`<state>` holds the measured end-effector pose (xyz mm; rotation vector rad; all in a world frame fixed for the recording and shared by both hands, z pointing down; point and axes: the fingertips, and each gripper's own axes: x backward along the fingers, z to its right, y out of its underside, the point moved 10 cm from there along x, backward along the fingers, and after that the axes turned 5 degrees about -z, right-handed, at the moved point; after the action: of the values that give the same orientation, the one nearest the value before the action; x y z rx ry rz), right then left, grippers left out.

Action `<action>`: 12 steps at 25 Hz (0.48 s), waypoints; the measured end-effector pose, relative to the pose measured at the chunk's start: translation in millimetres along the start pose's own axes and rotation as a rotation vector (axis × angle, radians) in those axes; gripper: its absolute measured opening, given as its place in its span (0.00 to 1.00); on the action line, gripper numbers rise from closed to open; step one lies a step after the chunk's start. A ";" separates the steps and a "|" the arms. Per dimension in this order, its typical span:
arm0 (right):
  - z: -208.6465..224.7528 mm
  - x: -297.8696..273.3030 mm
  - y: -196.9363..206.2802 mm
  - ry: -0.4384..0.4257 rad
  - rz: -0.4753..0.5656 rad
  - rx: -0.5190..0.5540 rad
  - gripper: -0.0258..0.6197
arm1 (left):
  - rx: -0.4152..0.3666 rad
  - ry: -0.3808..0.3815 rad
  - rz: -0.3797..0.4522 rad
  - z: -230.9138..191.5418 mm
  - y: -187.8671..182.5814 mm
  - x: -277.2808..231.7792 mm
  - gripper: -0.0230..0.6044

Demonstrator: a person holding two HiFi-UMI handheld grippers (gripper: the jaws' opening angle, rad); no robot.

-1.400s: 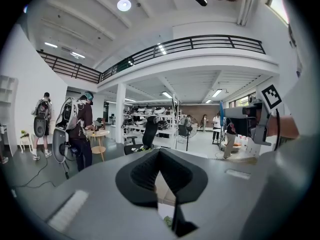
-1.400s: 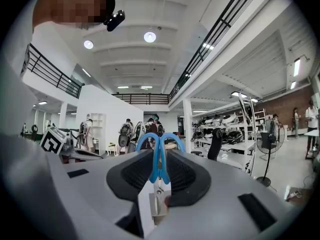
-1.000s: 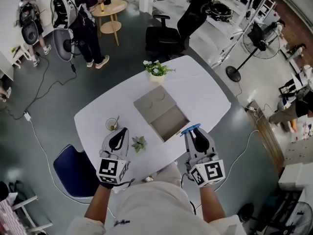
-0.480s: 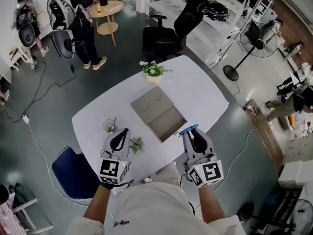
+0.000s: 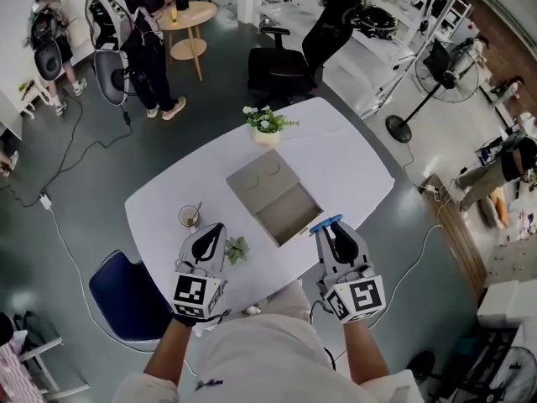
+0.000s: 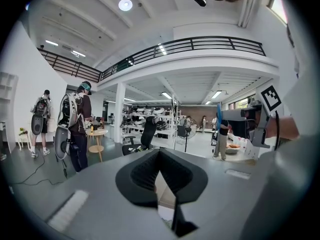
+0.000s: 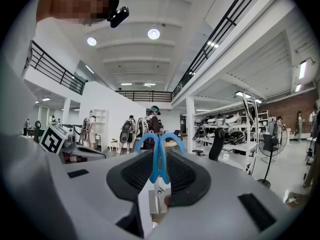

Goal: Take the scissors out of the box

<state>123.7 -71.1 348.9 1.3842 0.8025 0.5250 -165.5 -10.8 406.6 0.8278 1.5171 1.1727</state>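
Blue-handled scissors (image 5: 325, 222) stick up out of my right gripper (image 5: 333, 232), which is shut on their blades just off the table's near right edge. In the right gripper view the handles (image 7: 159, 151) rise between the pads, loops on top. The open cardboard box (image 5: 289, 214) lies in the middle of the white table (image 5: 352, 162), its lid folded back and its inside bare. My left gripper (image 5: 211, 233) hovers over the near left of the table, shut and empty (image 6: 159, 179). From the left gripper view the right gripper (image 6: 248, 121) shows at the right with the scissors (image 6: 218, 115).
A potted flowering plant (image 5: 268, 123) stands at the table's far edge. A cup with a spoon (image 5: 191, 215) and a small succulent (image 5: 237, 248) sit beside the left gripper. A blue chair (image 5: 126, 284) is at the near left, a black office chair (image 5: 289, 61) beyond the table. People stand far left.
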 end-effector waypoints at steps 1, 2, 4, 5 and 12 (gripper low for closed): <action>-0.3 0.2 -0.8 0.000 0.000 -0.001 0.18 | 0.001 0.000 -0.003 -0.5 -0.1 0.8 0.04; -0.4 0.6 -1.5 -0.001 0.000 -0.002 0.18 | 0.002 -0.001 -0.007 -0.7 0.0 1.7 0.04; 0.2 1.6 -2.0 -0.002 0.002 -0.006 0.18 | 0.006 -0.005 -0.011 0.1 0.8 3.0 0.04; 1.0 1.6 -1.5 -0.002 0.002 -0.008 0.18 | 0.008 -0.008 -0.012 0.7 1.5 3.4 0.04; 0.6 -3.2 7.3 0.001 0.000 -0.025 0.18 | 0.019 -0.023 -0.012 -2.4 7.1 4.1 0.04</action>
<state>123.1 -72.8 356.7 1.3611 0.7938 0.5344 -169.3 -5.5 412.2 0.8415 1.5147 1.1376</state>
